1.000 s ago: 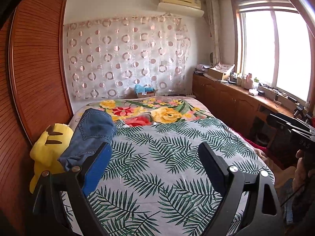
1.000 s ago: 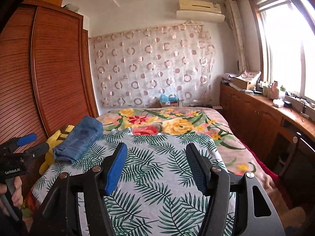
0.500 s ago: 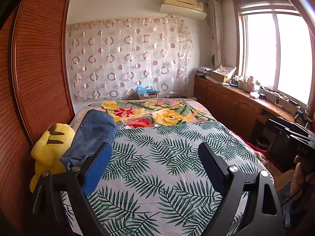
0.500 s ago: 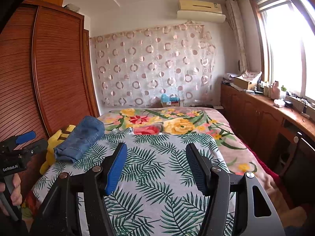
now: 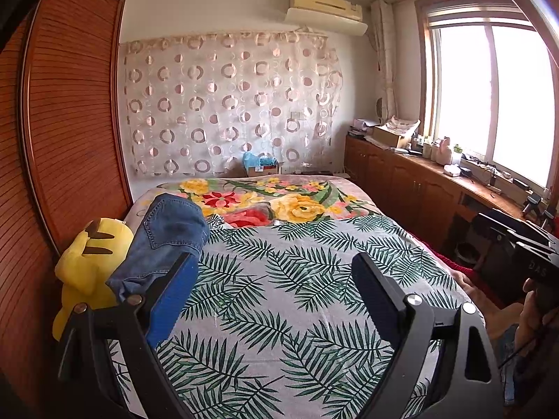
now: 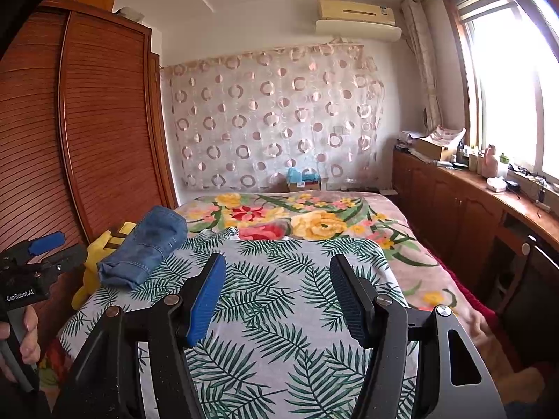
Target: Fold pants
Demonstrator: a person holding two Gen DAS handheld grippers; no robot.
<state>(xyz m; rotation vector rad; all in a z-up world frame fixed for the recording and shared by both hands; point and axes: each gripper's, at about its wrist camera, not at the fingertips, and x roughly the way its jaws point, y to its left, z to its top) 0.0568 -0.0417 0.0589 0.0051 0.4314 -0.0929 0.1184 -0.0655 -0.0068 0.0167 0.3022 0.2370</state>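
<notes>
A folded pair of blue jeans (image 5: 164, 241) lies in a compact bundle at the left edge of the bed, on the palm-leaf sheet (image 5: 286, 279). In the right wrist view the jeans (image 6: 146, 244) sit left of and beyond the fingers. My left gripper (image 5: 276, 272) hangs open over the sheet with nothing between its fingers; its left finger overlaps the near end of the jeans in the picture without gripping them. My right gripper (image 6: 277, 279) is open too, above the middle of the sheet, empty.
A yellow plush toy (image 5: 91, 265) leans beside the jeans against the brown slatted wardrobe (image 5: 70, 122). A floral blanket (image 5: 279, 202) covers the far half of the bed. Wooden cabinets (image 5: 419, 188) with clutter run under the window on the right.
Both views shifted very slightly; the jeans and both grippers stay as they were, jaws unchanged.
</notes>
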